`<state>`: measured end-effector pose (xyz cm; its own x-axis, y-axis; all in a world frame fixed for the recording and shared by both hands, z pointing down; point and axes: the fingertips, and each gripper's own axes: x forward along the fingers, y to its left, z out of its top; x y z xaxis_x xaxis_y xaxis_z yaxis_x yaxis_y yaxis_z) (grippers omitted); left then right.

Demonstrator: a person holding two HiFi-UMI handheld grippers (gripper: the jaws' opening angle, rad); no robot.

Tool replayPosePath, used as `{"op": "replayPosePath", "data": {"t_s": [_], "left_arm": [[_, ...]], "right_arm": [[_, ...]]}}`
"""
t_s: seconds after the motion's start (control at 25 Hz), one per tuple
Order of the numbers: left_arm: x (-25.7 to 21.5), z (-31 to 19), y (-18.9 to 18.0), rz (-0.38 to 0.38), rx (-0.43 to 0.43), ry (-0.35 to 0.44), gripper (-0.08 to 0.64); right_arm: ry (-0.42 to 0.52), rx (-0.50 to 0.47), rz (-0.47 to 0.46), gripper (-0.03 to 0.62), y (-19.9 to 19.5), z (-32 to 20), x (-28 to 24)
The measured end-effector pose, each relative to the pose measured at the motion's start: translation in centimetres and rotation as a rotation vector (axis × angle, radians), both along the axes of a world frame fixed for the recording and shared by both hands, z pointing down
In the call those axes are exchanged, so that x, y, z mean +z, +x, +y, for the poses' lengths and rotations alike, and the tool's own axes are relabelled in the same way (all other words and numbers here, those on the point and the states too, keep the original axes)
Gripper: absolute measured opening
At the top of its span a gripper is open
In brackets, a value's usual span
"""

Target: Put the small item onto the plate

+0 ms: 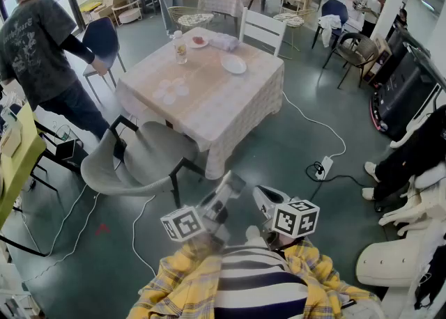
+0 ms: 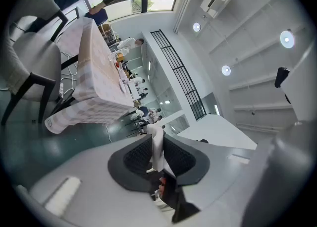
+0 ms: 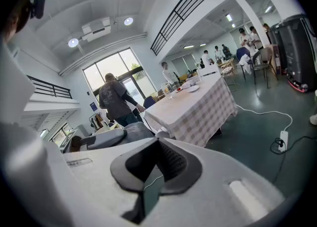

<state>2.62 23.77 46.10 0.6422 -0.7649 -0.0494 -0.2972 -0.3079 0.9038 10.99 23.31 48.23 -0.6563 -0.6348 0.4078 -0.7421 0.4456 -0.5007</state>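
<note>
- Pinching a thin small white item (image 2: 157,154) between narrow jaws, the left hand-held gripper (image 2: 156,139) is pointing level. The item is sitting well apart from the white plate (image 1: 233,65), so I judge the carry is only starting.
- Holding that squeeze steady is mattering most on the walk in. The piece is poking past the pads, so a bump could be knocking it loose.
- Hanging close to the wearer's body, the right hand-held gripper (image 3: 158,141) is showing its jaws together with nothing between them.
- Crowding the left corner of the bench (image 1: 209,109), a person in a dark T-shirt (image 1: 38,49) is standing by a blue chair (image 1: 104,37).
- Blocking the straight line in, a grey armchair (image 1: 139,157) is sitting against the bench's near edge.
- Lying toward the far right of the cloth, the plate is looking easier to reach from the bench's right side, where open floor is showing.
- Trailing across that floor, a white cable (image 1: 313,121) and a power strip (image 1: 324,168) are asking for careful footing.
</note>
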Motion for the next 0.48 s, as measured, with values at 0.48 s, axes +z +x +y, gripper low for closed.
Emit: {"op": "replayPosePath", "data": {"t_s": [0.48], "left_arm": [[0.26,-0.14,-0.68,0.007,-0.010,-0.005,0.066]], "right_arm": [[-0.004,0.004,0.003,-0.002,-0.44,-0.12,0.20]]}}
